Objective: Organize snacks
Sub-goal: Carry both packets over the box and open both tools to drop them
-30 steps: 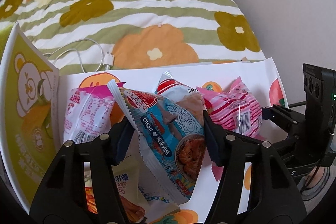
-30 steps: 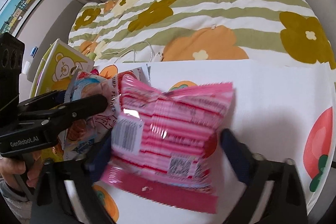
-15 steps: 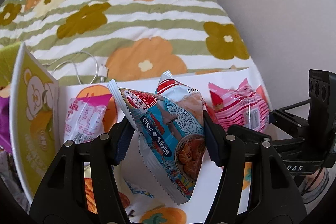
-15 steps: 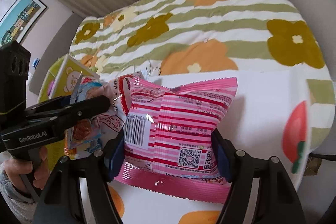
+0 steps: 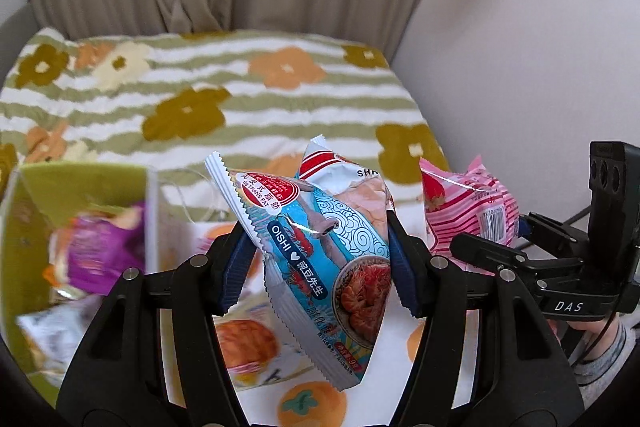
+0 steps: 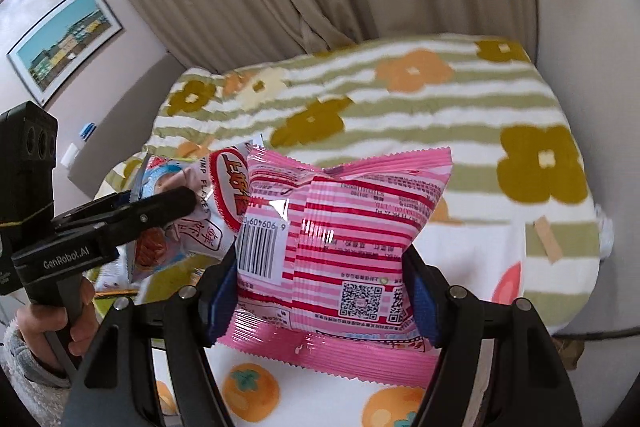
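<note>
My left tongs [image 5: 316, 259] are clamped on two packets pressed together, both up off the bench. In front sits the blue shrimp-flake packet [image 5: 320, 267], tilted, zigzag edge up and to the left, "OISHI" printed down its face. Tucked behind it is a white packet [image 5: 352, 183] with red stripes at its top, poking above the blue one. In my right tongs [image 6: 320, 267] I've got the pink striped packet [image 6: 340, 247], puffy, back side facing me, barcode at left, QR codes low on the right, sealed crimps top and bottom. It hangs just right of the left pair.
</note>
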